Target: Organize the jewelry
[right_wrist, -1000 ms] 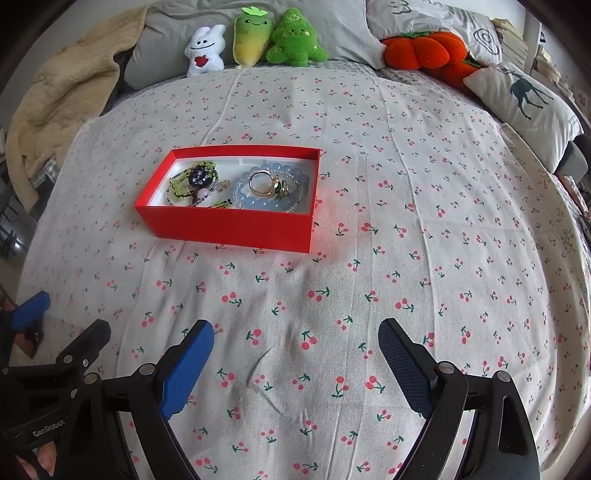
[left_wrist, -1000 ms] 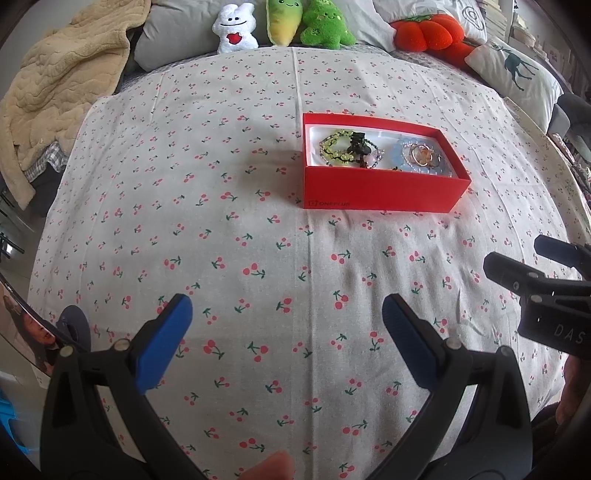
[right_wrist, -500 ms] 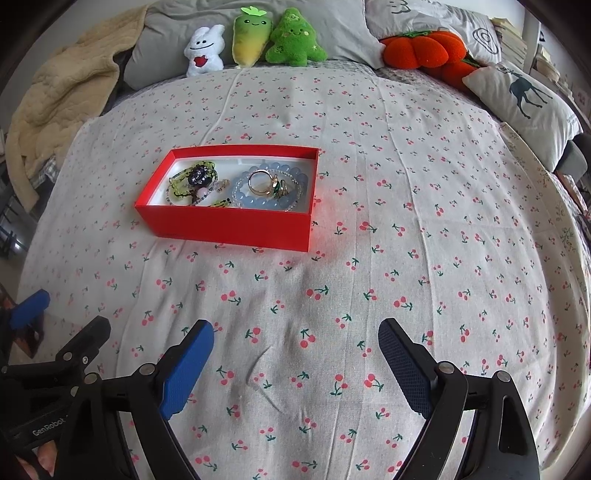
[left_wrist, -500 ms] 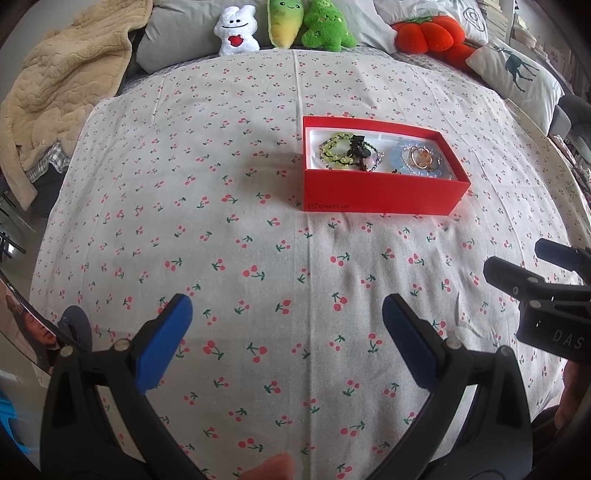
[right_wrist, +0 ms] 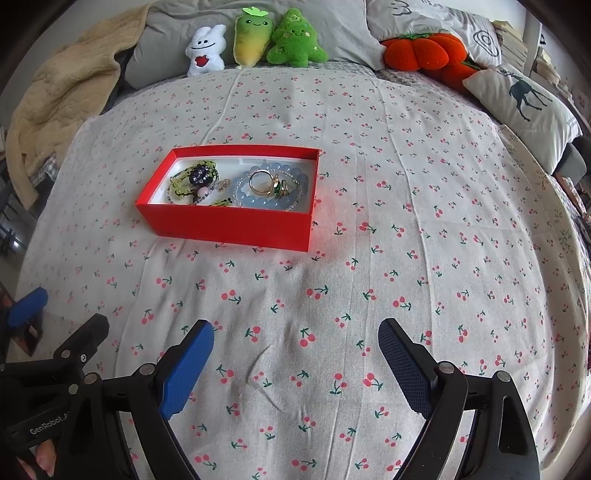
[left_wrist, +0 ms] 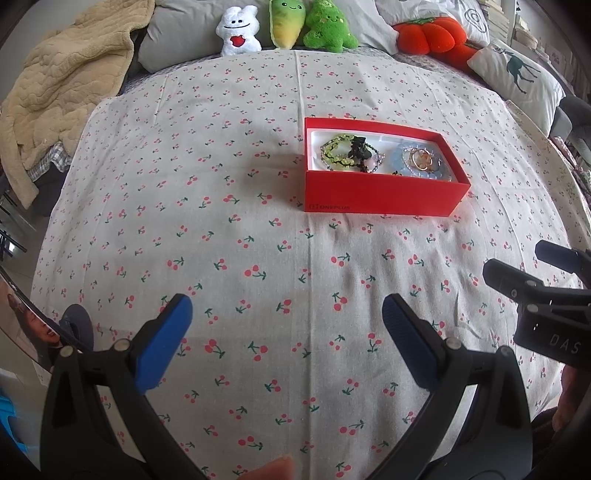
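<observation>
red jewelry box (right_wrist: pixel 236 221) lying crosswise, left gripper (left_wrist: pixel 286 321) and right gripper (right_wrist: pixel 295 345) spread, empty

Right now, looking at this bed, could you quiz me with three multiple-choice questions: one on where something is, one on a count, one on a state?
1. Where is the jewelry?
A. loose on the sheet
B. in the red box
C. on a pillow

2. How many plush toys stand in the row left of the orange one?
A. one
B. three
C. five

3. How do both grippers stand?
A. open, empty
B. shut on a ring
C. shut on the box

Answers:
1 B: bracelets and the ring lie inside the red box.
2 B: white, yellow-green, green.
3 A: left gripper and right gripper jaws spread over bare sheet.
</observation>
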Action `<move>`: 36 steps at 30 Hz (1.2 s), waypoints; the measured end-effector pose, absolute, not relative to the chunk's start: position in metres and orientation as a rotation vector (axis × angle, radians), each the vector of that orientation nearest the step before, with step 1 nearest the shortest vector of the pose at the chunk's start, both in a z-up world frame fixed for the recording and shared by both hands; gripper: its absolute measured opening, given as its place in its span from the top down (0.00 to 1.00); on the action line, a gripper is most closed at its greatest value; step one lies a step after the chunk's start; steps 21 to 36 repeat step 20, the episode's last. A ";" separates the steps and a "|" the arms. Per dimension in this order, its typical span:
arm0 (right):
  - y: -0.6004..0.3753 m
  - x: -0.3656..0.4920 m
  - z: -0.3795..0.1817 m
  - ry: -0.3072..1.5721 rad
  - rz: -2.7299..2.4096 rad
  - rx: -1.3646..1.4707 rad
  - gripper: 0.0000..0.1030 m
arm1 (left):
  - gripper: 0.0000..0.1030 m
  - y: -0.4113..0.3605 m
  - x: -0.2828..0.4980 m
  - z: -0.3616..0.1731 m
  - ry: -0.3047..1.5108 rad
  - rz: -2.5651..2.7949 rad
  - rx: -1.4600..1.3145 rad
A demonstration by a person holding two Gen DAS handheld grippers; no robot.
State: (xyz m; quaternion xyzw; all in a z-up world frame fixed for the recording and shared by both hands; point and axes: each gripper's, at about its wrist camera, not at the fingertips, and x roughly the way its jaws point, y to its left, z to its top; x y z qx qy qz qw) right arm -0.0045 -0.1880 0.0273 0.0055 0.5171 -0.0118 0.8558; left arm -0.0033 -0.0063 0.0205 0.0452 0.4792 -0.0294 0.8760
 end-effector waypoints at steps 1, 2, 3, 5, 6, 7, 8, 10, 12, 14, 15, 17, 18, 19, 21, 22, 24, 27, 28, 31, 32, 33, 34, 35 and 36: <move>-0.188 -0.005 0.027 1.087 -0.024 0.013 0.11 | 0.01 -0.006 -0.003 0.021 1.000 -0.062 0.093; -0.188 -0.005 0.027 1.087 -0.026 0.014 0.11 | 0.01 -0.006 -0.004 0.021 1.000 -0.061 0.094; -0.188 -0.005 0.027 1.087 -0.028 0.014 0.11 | 0.01 -0.006 -0.004 0.021 1.000 -0.060 0.095; -0.188 -0.004 0.028 1.086 -0.030 0.013 0.11 | 0.01 -0.006 -0.004 0.021 1.002 -0.059 0.094; -0.188 -0.004 0.028 1.085 -0.030 0.011 0.11 | 0.01 -0.006 -0.004 0.021 1.004 -0.059 0.095; -0.187 -0.004 0.029 1.084 -0.030 0.010 0.11 | 0.01 -0.005 -0.004 0.021 1.005 -0.058 0.094; -0.187 -0.004 0.029 1.082 -0.030 0.009 0.11 | 0.01 -0.005 -0.004 0.021 1.006 -0.057 0.094; -0.187 -0.004 0.029 1.080 -0.032 0.008 0.11 | 0.01 -0.005 -0.004 0.020 1.010 -0.055 0.095; -0.188 -0.004 0.028 1.082 -0.034 0.009 0.11 | 0.01 -0.006 -0.003 0.019 1.014 -0.054 0.095; -0.189 -0.003 0.027 1.086 -0.038 0.010 0.11 | 0.01 -0.007 -0.002 0.017 1.018 -0.052 0.099; -0.188 -0.003 0.026 1.087 -0.038 0.008 0.11 | 0.01 -0.008 -0.002 0.016 1.021 -0.052 0.100; -0.188 -0.003 0.024 1.091 -0.036 0.002 0.11 | 0.01 -0.008 -0.002 0.014 1.026 -0.050 0.102; -0.187 -0.003 0.023 1.091 -0.036 -0.001 0.11 | 0.01 -0.009 -0.003 0.013 1.029 -0.049 0.105; -0.186 -0.003 0.022 1.092 -0.036 -0.005 0.11 | 0.01 -0.009 -0.003 0.012 1.031 -0.049 0.105; -0.186 -0.004 0.021 1.093 -0.037 -0.007 0.11 | 0.01 -0.009 -0.003 0.010 1.032 -0.052 0.103; -0.186 -0.004 0.021 1.093 -0.037 -0.007 0.11 | 0.01 -0.009 -0.003 0.010 1.032 -0.052 0.103; -0.186 -0.004 0.021 1.093 -0.037 -0.007 0.11 | 0.01 -0.009 -0.003 0.010 1.032 -0.052 0.103; -0.186 -0.004 0.021 1.093 -0.037 -0.007 0.11 | 0.01 -0.009 -0.003 0.010 1.032 -0.052 0.103; -0.186 -0.004 0.021 1.093 -0.037 -0.007 0.11 | 0.01 -0.009 -0.003 0.010 1.032 -0.052 0.103; -0.186 -0.004 0.021 1.093 -0.037 -0.007 0.11 | 0.01 -0.009 -0.003 0.010 1.032 -0.052 0.103; -0.186 -0.004 0.021 1.093 -0.037 -0.007 0.11 | 0.01 -0.009 -0.003 0.010 1.032 -0.052 0.103; -0.186 -0.004 0.021 1.093 -0.037 -0.007 0.11 | 0.01 -0.009 -0.003 0.010 1.032 -0.052 0.103; -0.186 -0.004 0.021 1.093 -0.037 -0.007 0.11 | 0.01 -0.009 -0.003 0.010 1.032 -0.052 0.103; -0.186 -0.004 0.021 1.093 -0.037 -0.007 0.11 | 0.01 -0.009 -0.003 0.010 1.032 -0.052 0.103; -0.186 -0.004 0.021 1.093 -0.037 -0.007 0.11 | 0.01 -0.009 -0.003 0.010 1.032 -0.052 0.103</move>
